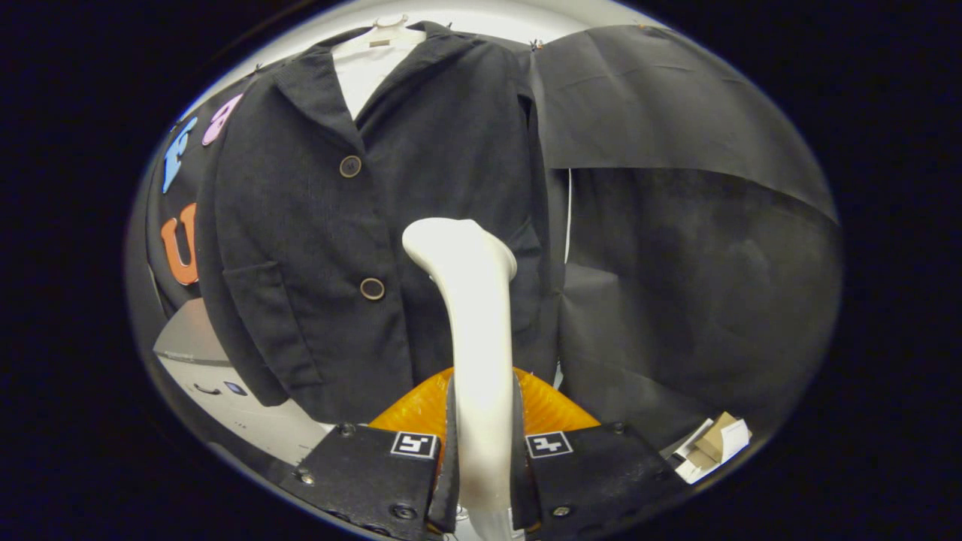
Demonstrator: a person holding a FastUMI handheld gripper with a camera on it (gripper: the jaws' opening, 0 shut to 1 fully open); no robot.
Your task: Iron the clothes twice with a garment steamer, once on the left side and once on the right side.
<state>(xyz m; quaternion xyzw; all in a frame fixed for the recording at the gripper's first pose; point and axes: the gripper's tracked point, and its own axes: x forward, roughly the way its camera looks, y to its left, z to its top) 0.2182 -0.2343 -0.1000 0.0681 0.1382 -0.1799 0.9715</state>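
Fingers (449, 451) of the gripper (482, 451) clench the garment steamer (477, 330), its head at the dark jacket's (376, 225) front, two o'clock of the lower button (372, 288); likely mid-pass, next needing a steady stroke.

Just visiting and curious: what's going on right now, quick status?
Gripper shut on steamer. Steamer head up against jacket, right of the lower button. Nothing in the way.
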